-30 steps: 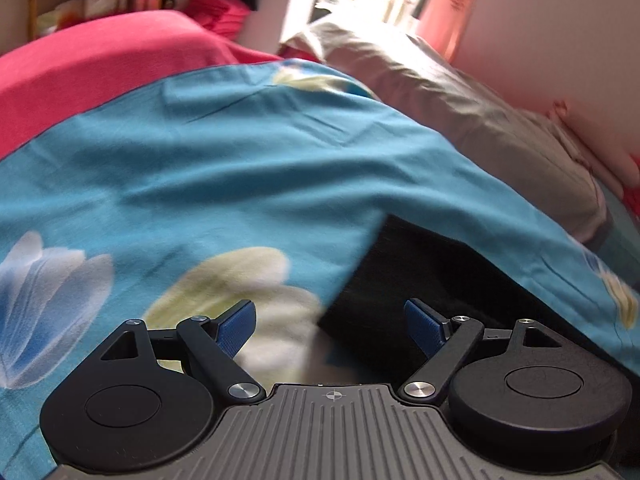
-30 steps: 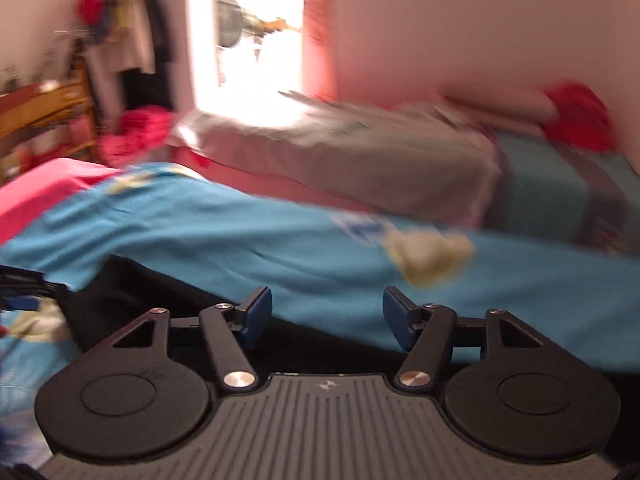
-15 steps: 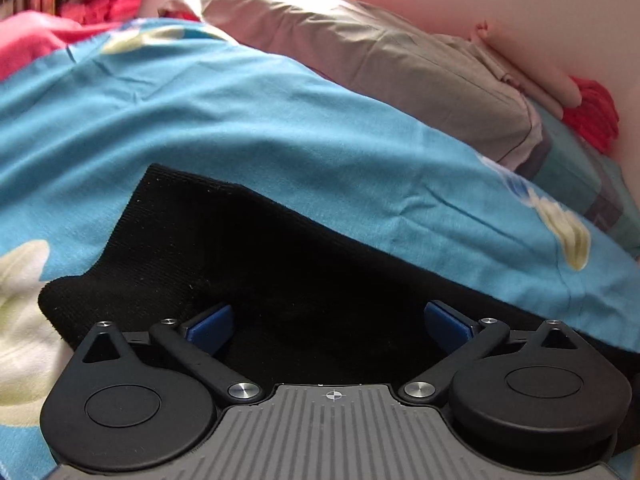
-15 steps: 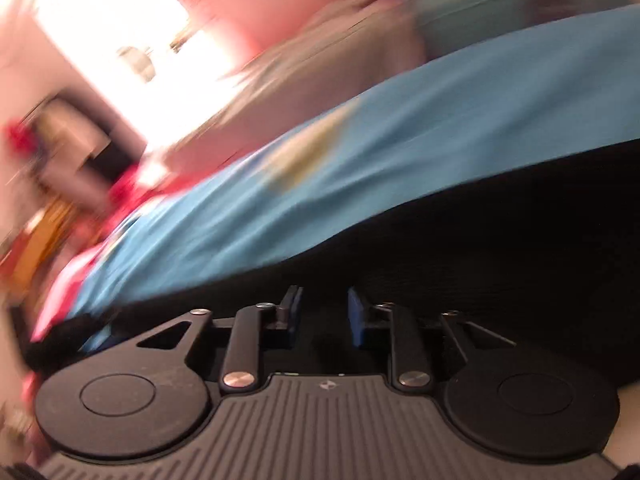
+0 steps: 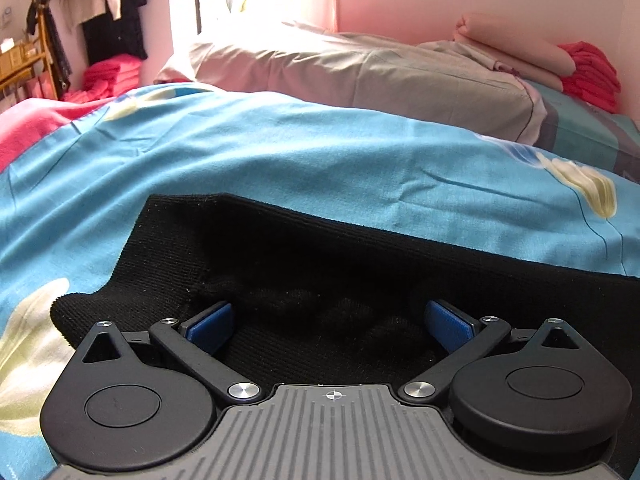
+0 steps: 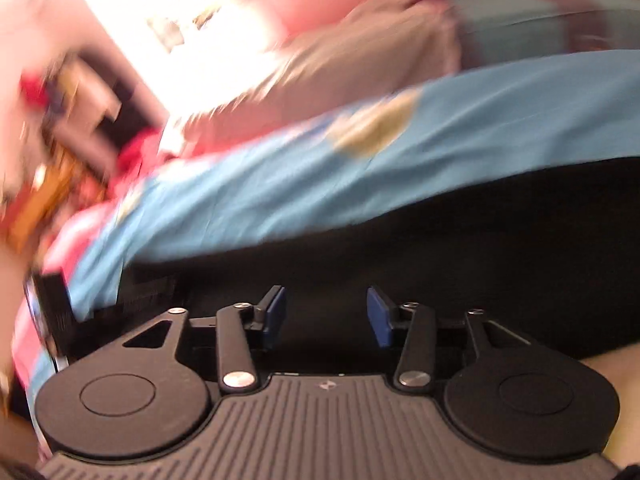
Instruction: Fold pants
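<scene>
Bed: blue flowered sheet (image 5: pixel 280 152), black pants (image 5: pixel 360 264) on it.
Left gripper (image 5: pixel 328 322): jaws wide apart over pants, holding nothing.
Right gripper (image 6: pixel 326 316): blurred; jaws seemingly part-open, empty.

One pair of black pants (image 5: pixel 328 256) is seen, spread on one blue flowered bedsheet (image 5: pixel 280 152). Two tongs are counted, the left tongs (image 5: pixel 328 322) and the right tongs (image 6: pixel 326 314), each with two blue pads. One grey pillow (image 5: pixel 360 68) is made out at the head of the bed. Two stacks of red clothes are counted, one (image 5: pixel 588 68) at the far right and one (image 5: pixel 108 80) at the far left. One folded pink cloth (image 5: pixel 516 48) is seen, though in the blurred right wrist view nothing further can perhaps be counted.
</scene>
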